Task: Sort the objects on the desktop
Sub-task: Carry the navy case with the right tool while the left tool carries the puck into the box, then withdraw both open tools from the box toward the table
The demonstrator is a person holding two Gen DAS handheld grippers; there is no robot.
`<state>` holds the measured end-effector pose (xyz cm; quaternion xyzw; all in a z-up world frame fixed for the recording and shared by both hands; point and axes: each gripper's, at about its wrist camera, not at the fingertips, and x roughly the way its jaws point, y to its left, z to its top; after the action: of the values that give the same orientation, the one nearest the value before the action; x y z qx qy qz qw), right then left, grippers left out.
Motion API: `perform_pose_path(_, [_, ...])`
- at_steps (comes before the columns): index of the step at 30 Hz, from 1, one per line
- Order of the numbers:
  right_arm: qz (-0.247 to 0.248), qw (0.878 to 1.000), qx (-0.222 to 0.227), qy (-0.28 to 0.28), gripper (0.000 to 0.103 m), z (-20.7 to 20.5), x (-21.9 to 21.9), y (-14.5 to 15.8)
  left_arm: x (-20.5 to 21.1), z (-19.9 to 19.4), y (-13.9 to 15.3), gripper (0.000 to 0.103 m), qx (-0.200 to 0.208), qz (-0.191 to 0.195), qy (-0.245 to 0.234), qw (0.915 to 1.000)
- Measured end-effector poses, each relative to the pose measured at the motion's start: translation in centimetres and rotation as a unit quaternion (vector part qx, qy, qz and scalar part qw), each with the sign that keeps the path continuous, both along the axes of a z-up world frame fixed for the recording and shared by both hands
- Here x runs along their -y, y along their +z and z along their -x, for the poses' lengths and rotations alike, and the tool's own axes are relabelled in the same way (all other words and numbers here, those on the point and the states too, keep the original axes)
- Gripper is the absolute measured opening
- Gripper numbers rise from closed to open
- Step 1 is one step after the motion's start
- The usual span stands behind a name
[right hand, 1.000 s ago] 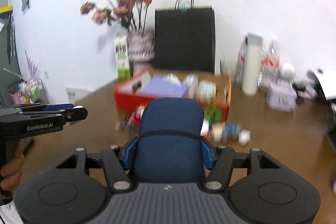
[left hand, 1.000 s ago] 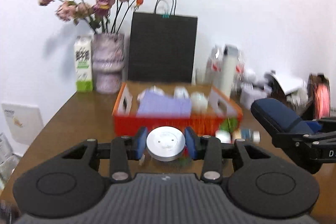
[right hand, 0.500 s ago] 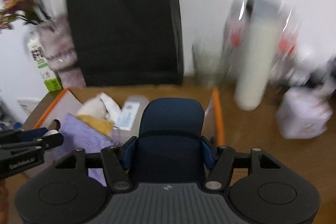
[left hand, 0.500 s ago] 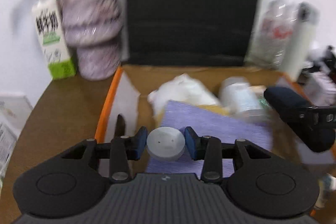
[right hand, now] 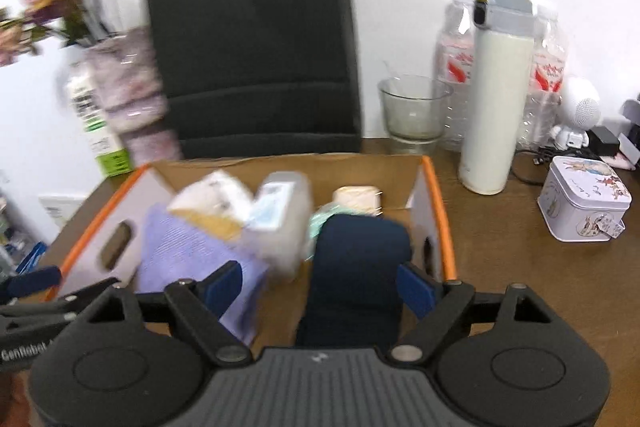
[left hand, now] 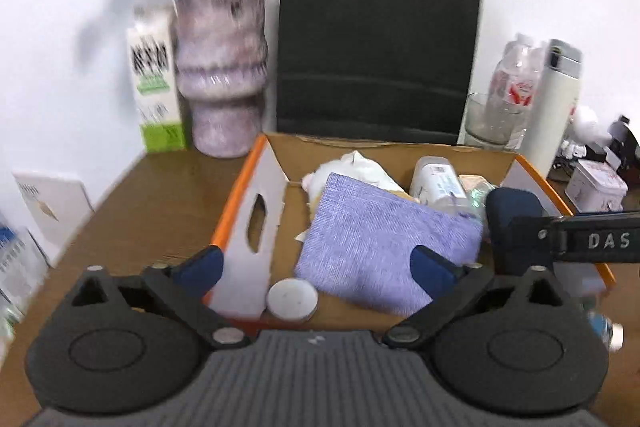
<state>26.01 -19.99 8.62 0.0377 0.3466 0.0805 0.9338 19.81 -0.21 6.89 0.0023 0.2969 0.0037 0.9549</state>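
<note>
An orange cardboard box holds a purple cloth, a white bottle and other items. My left gripper is open above the box's near left corner. A small round silver tin lies in the box below it, free of the fingers. My right gripper is open over the box's right side. A dark blue case sits between its fingers, touching the right pad only; it also shows in the left wrist view.
A black paper bag, a vase of flowers and a milk carton stand behind the box. A glass bowl, white thermos, water bottles and a white tin stand to the right.
Both grippers moved forward over the box and opened. The left one let go of the round tin, which now lies in the box. The right one released its hold on the blue case.
</note>
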Motion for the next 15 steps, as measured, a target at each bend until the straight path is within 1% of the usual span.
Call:
perform_pose_path(1, [0.007,1.0,0.005,0.008,0.085,1.1,-0.4,0.2,0.1,1.0,0.2,0.103,0.001,-0.002,-0.006,1.0])
perform_pose_path(4, [0.031,0.999,0.028,0.019,0.087,5.2,-1.5,1.0,-0.1,4.0,1.0,0.103,0.007,0.017,-0.021,0.9996])
perform_pose_path(5, [0.034,0.999,0.035,0.023,0.086,6.5,-1.6,1.2,-0.2,5.2,1.2,0.103,0.011,0.022,-0.021,0.9995])
perform_pose_path(7, [0.031,0.998,0.047,0.014,0.088,9.4,-1.8,1.3,-0.6,7.3,1.4,0.103,0.013,0.031,-0.018,0.9993])
perform_pose_path(8, [0.029,0.998,0.047,0.018,0.088,10.7,-1.7,1.2,-0.9,8.3,1.3,0.103,0.011,0.037,-0.018,0.9991])
perform_pose_path(10, [0.022,0.998,0.047,0.035,0.089,13.4,-1.4,0.9,-1.2,11.1,0.8,0.103,0.011,0.047,-0.02,0.9986])
perform_pose_path(11, [0.014,0.998,0.052,0.033,0.09,14.9,-1.1,0.6,-1.4,12.4,0.4,0.103,0.012,0.05,-0.023,0.9984])
perform_pose_path(12, [0.01,0.998,0.055,0.033,0.092,16.5,-0.9,0.3,-1.5,13.9,-0.1,0.103,0.013,0.051,-0.026,0.9983])
perform_pose_path(15, [0.008,0.997,0.058,0.046,0.092,21.0,-0.6,-1.2,-1.9,17.9,-1.7,0.103,0.015,0.047,-0.02,0.9986])
